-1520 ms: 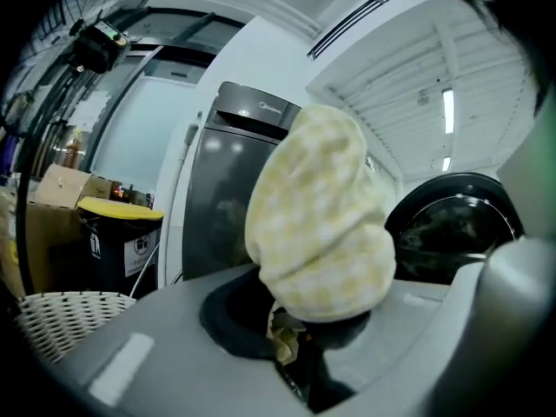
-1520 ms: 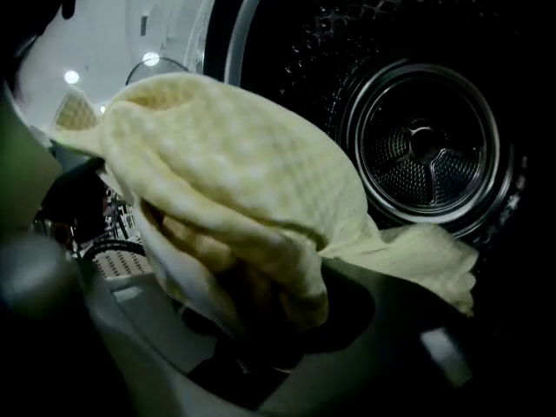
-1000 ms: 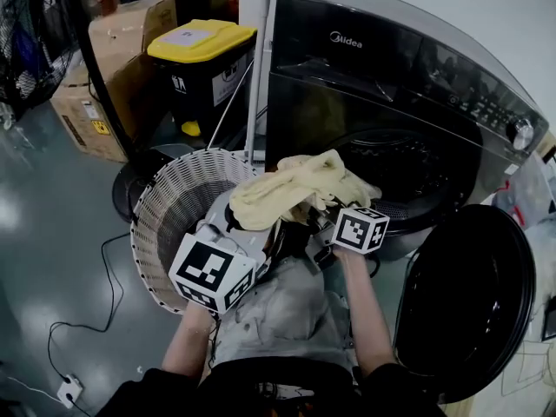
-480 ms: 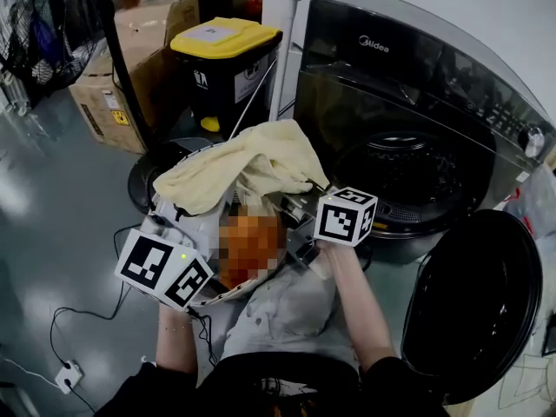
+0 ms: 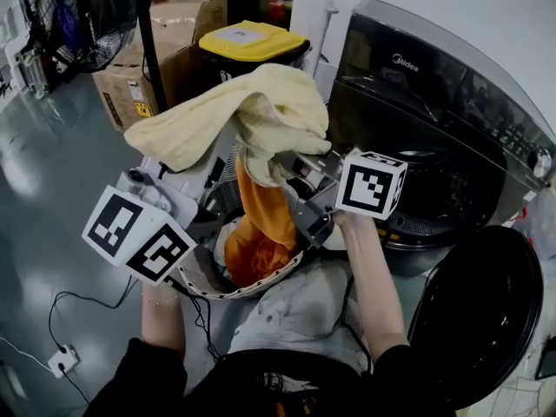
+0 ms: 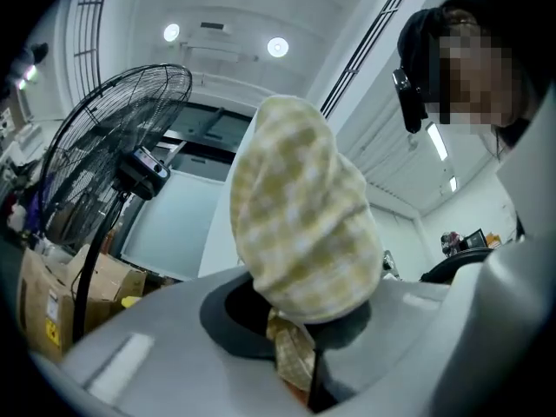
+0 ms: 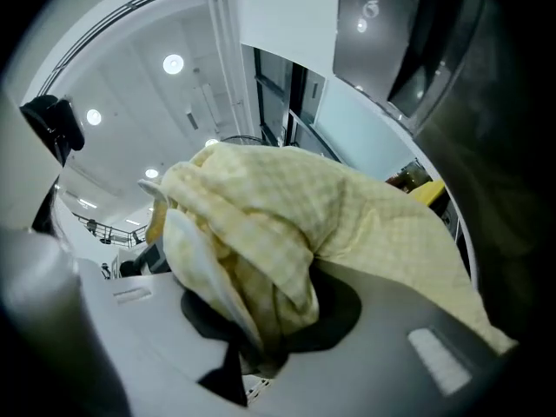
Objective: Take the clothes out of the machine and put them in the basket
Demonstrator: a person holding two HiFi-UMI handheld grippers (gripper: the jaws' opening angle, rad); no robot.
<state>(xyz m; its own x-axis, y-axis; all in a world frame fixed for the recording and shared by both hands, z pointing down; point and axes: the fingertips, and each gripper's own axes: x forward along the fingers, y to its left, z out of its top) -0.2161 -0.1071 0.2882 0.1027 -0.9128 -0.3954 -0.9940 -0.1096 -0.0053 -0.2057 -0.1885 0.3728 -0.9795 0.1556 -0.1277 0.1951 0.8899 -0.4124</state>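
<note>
Midway through unloading, a person holds up the left gripper (image 6: 300,376) and the right gripper (image 7: 261,354), each with its jaws pinched tight on a fold of the same pale yellow checked cloth (image 5: 252,111). The cloth hangs bunched between them above the white basket (image 5: 252,287). An orange garment (image 5: 261,224) trails from under the cloth down into the basket; whether it is caught in the grip too is unclear. The carrying step looks to be in hand, with the cloth out of the machine but not yet down. The next move would call for lowering it into the basket, then parting both pairs of jaws. The cloth looks thin, soft and crumpled. Beyond stands the dark washing machine (image 5: 452,102), its door (image 5: 478,311) swung open, then a yellow-lidded bin (image 5: 252,40), cardboard boxes (image 5: 130,89) and a fan (image 5: 78,16)
</note>
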